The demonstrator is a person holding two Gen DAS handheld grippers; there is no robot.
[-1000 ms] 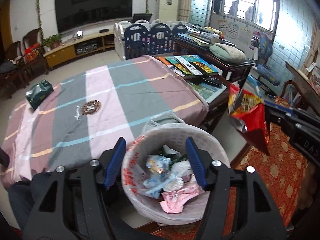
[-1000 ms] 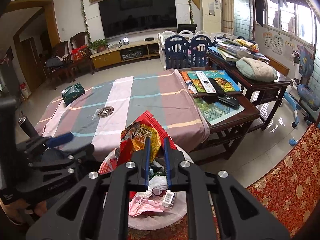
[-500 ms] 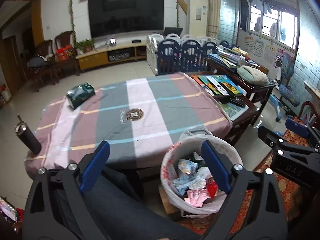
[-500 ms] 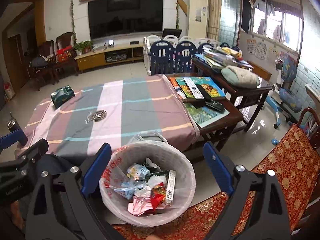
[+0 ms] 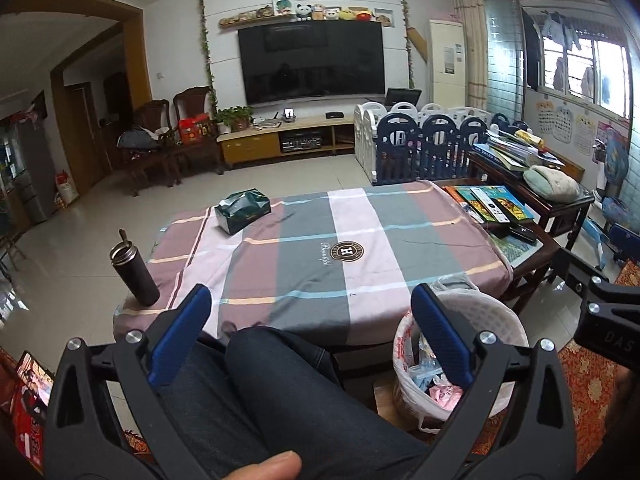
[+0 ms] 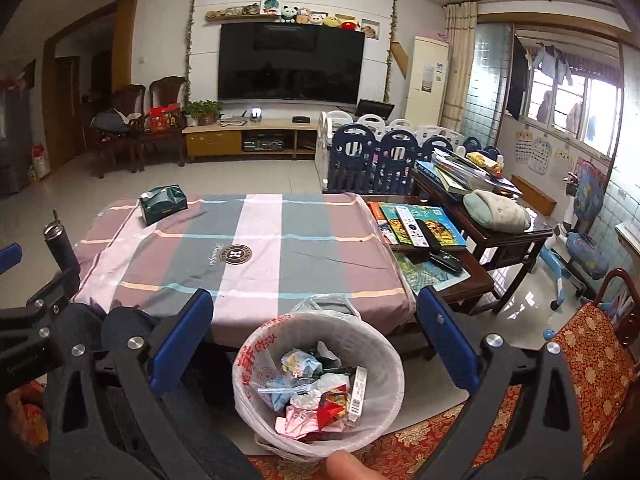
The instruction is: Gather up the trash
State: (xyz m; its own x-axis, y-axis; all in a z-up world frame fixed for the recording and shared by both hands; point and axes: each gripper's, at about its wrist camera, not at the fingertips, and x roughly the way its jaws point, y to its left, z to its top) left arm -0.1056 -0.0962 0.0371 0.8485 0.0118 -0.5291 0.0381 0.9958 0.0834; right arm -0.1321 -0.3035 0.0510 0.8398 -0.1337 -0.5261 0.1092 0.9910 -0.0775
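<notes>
Both raised since before, each hand-held gripper [image 5: 308, 336] [image 6: 316, 336] gapes empty; only the right wrist view shows the trash bin's [image 6: 384, 344] wrappers [image 6: 316, 388] fully.

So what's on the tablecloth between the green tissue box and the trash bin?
Only bare striped tablecloth between tissue box and trash bin, per the right wrist view.

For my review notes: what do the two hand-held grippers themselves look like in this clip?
Both match. The left hand-held gripper has a black frame with triangular cut-outs, silver round bolt heads, and two long ribbed blue pads. The right hand-held gripper is built the same way, with blue pads; its body, seen from the left camera, carries pale lettering "DAS". No cables show. A bare fingertip appears at each view's bottom edge.
</notes>
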